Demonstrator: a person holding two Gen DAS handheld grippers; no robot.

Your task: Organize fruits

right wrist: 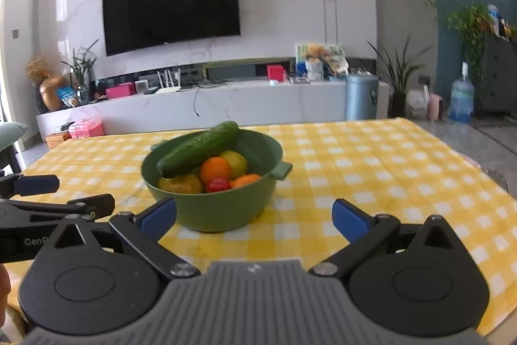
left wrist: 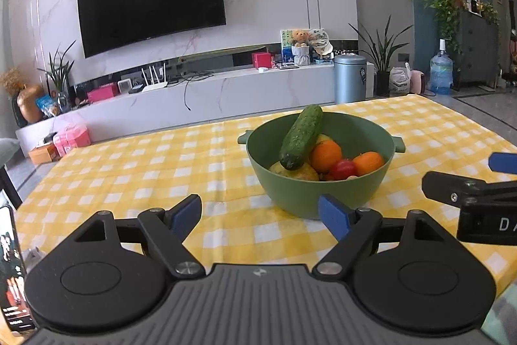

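A green bowl (left wrist: 290, 193) (right wrist: 219, 212) stands on the yellow checked tablecloth. A dark green cucumber (left wrist: 302, 136) (right wrist: 197, 149) leans across its rim on top of the fruit. Under it lie two oranges (left wrist: 325, 156) (right wrist: 215, 168), a small red tomato (left wrist: 342, 169) (right wrist: 218, 185) and yellow fruits (left wrist: 297, 172) (right wrist: 236, 162). My left gripper (left wrist: 260, 215) (right wrist: 76, 194) hangs open just before the bowl's near left side, with nothing between its fingers. My right gripper (right wrist: 254, 218) (left wrist: 465, 173) is open too, empty, close before the bowl's near right side.
The table (right wrist: 387, 170) stretches to the right and behind the bowl. Beyond its far edge are a TV wall, a low white cabinet (left wrist: 226, 92), a blue-grey bin (left wrist: 350, 78) and plants. A phone-like screen (left wrist: 9, 264) stands at the left edge.
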